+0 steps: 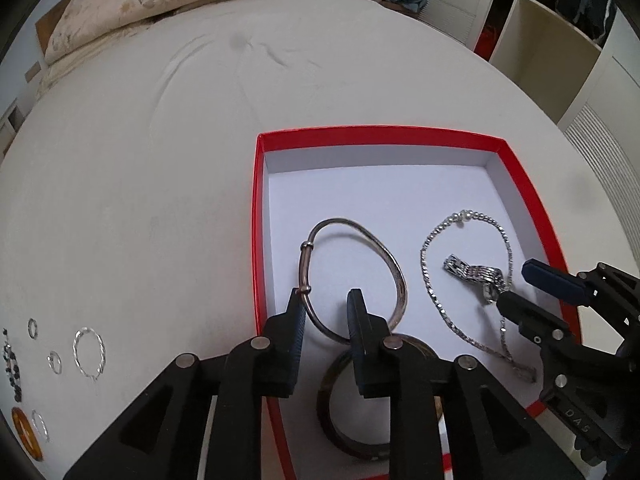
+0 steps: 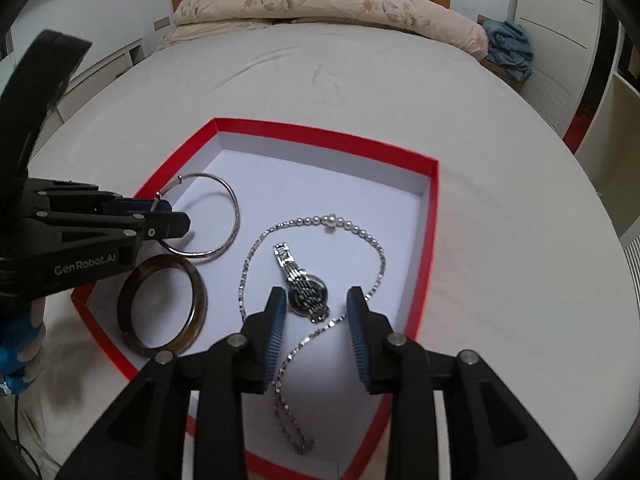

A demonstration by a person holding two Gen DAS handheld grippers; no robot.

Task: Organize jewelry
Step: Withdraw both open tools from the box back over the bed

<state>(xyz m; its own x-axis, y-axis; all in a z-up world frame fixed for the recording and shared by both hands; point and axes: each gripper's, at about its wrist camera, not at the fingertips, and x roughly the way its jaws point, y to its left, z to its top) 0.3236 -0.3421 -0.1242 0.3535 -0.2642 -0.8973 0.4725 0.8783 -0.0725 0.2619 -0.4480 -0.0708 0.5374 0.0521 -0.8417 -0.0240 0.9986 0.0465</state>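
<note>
A red box with a white floor lies on the bed and holds all the pieces. My left gripper is open. A thin silver bangle lies flat with its wire running between the fingers. A dark brown bangle sits just below. In the right wrist view my right gripper is open astride a silver watch and the chain of a beaded necklace; neither pad presses on them. The left gripper shows at the left over the silver bangle.
Loose on the white sheet left of the box lie a twisted hoop, small rings, a black beaded piece and an amber bangle. A floral quilt lies at the bed's head, open shelving to the right.
</note>
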